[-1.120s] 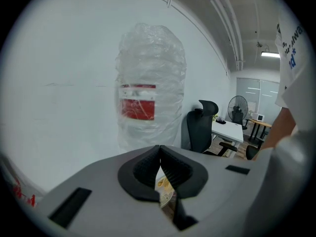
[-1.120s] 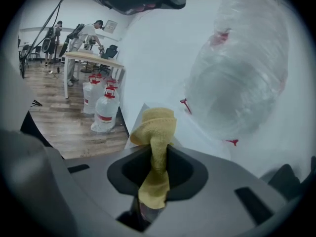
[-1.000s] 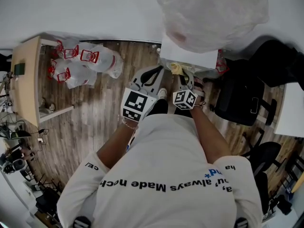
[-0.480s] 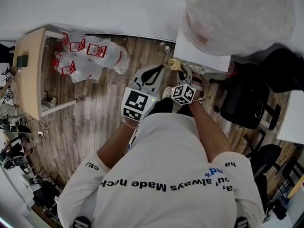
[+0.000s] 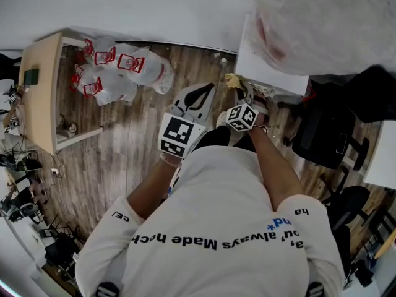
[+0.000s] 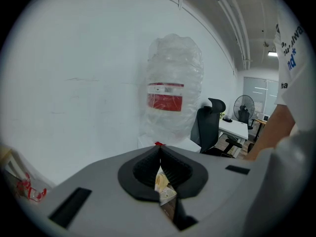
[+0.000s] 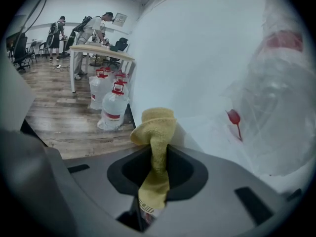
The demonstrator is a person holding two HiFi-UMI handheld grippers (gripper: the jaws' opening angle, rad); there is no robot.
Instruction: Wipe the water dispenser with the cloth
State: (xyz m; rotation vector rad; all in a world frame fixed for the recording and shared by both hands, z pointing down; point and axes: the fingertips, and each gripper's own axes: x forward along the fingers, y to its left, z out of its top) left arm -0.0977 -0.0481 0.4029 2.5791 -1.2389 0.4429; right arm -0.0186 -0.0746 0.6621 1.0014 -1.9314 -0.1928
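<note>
The water dispenser (image 5: 267, 72) is a white cabinet against the wall, topped by a large bottle (image 5: 328, 20) wrapped in clear plastic with a red label. My right gripper (image 5: 239, 88) is shut on a yellow cloth (image 5: 232, 80), which sits just off the dispenser's near left corner. In the right gripper view the cloth (image 7: 155, 128) sticks up out of the jaws of the right gripper (image 7: 158, 149), beside the dispenser's white side (image 7: 207, 127). My left gripper (image 5: 208, 89) hangs over the floor to the left, shut (image 6: 159, 149), pointing at the bottle (image 6: 173, 90). A small yellowish scrap shows in its slot.
Several spare water jugs (image 5: 117, 73) with red caps lie on the wooden floor by a light wooden table (image 5: 37, 98). A black office chair (image 5: 322, 135) stands right of the dispenser. People (image 7: 94, 26) stand far off by the table.
My right gripper has carried the cloth up and to the right, closer to the dispenser's corner. The head view has shifted left. The left gripper has barely moved.
</note>
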